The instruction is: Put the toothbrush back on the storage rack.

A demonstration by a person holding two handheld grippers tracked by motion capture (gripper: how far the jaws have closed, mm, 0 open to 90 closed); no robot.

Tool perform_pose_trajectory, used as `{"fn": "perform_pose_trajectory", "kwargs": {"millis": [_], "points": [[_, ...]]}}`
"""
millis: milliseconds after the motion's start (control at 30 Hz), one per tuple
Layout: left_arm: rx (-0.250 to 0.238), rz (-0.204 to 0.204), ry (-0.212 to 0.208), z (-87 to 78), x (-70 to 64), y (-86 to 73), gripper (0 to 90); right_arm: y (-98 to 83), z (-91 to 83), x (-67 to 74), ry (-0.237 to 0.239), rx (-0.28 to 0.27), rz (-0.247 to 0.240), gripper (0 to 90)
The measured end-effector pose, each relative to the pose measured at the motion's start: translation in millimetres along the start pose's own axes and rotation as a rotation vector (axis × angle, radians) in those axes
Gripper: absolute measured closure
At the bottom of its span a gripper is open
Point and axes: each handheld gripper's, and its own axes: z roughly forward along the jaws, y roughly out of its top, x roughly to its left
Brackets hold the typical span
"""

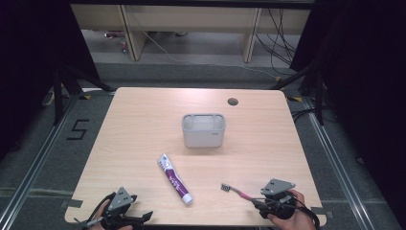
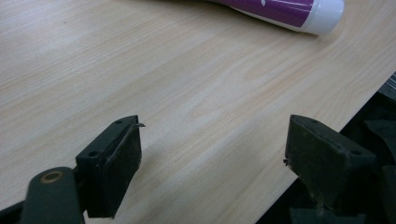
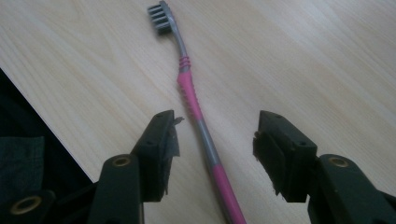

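Toothbrush [image 3: 196,100]: flat on the table [image 1: 143,124], near its front edge, right of the toothpaste [image 1: 175,178], bristles toward it. Right gripper [image 3: 214,140]: jaws half spread, straddling the handle, not touching. Left gripper [image 2: 212,154]: jaws wide apart, empty, left of the toothpaste; bin [image 1: 203,130] behind it.
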Motion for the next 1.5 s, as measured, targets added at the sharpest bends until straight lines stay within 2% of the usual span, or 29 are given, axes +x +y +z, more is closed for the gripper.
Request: {"fn": "perform_pose_trajectory", "kwargs": {"millis": [67,100,133,367,400,500,567,667,700,733,833,867,933,967,1200,1267,1300,1400,1433,1500], "points": [[-0.013,-0.011,-0.010,0.3,-1.0,0.4,18.1,2.6,1.8,1.4,0.003,0.013,-0.014,53.3],[0.004,0.003,0.003,-0.5,-0.1,0.8,18.1,4.7,2.2,1.5,0.007,0.024,-0.032,54.5],[-0.002,-0.004,0.000,-0.1,-0.6,0.6,18.1,7.6,1.6,0.7,0.010,0.041,-0.057,55.8],[-0.003,0.003,-0.010,0.0,1.4,0.5,18.1,23.3,5.9,1.0,0.034,0.117,-0.117,64.2],[-0.018,-0.017,-0.009,1.3,0.2,0.3,18.1,24.6,7.8,-0.1,0.045,0.118,-0.144,65.0],[-0.015,-0.018,-0.007,1.6,0.3,0.6,18.1,26.2,9.4,1.4,0.060,0.139,-0.125,66.4],[-0.002,-0.004,0.000,1.2,1.2,0.7,18.1,28.0,13.6,1.4,0.072,0.177,-0.150,67.1],[0.004,-0.005,0.003,0.7,1.2,0.8,18.1,28.8,18.5,1.5,0.073,0.199,-0.170,68.5],[0.004,-0.005,0.003,0.7,1.2,0.8,18.1,29.4,20.1,0.5,0.076,0.196,-0.192,69.1],[0.007,0.001,-0.010,0.5,1.6,0.6,18.1,29.8,20.6,0.4,0.078,0.202,-0.194,70.0],[0.005,-0.004,-0.011,0.8,1.4,1.3,18.1,30.7,21.3,0.7,0.075,0.218,-0.182,71.9],[-0.010,-0.020,-0.003,2.0,-0.5,1.0,18.1,31.6,22.5,0.1,0.075,0.233,-0.186,73.7],[-0.008,-0.022,-0.004,1.9,-0.7,1.0,18.1,32.2,23.5,-0.9,0.083,0.237,-0.201,74.4],[0.006,0.000,-0.012,0.7,1.6,1.3,18.1,33.0,24.8,-1.9,0.091,0.247,-0.204,75.8],[0.002,-0.005,-0.010,1.0,1.7,1.2,18.1,37.6,28.7,-1.5,0.094,0.283,-0.220,77.7],[-0.009,-0.022,-0.003,1.9,-0.7,0.7,18.1,40.1,30.9,-0.7,0.102,0.304,-0.235,78.6],[-0.001,-0.008,0.001,1.7,1.3,0.9,18.1,40.8,32.2,-0.5,0.107,0.308,-0.241,78.8],[0.009,-0.001,0.001,0.6,2.1,0.9,18.1,42.1,33.8,0.0,0.104,0.325,-0.238,79.7],[0.007,-0.003,-0.001,0.5,1.8,0.8,18.1,42.5,34.7,-0.9,0.110,0.326,-0.251,79.9],[0.000,-0.007,0.001,0.5,1.5,1.2,18.1,42.9,35.6,0.1,0.103,0.343,-0.237,80.1]]}}
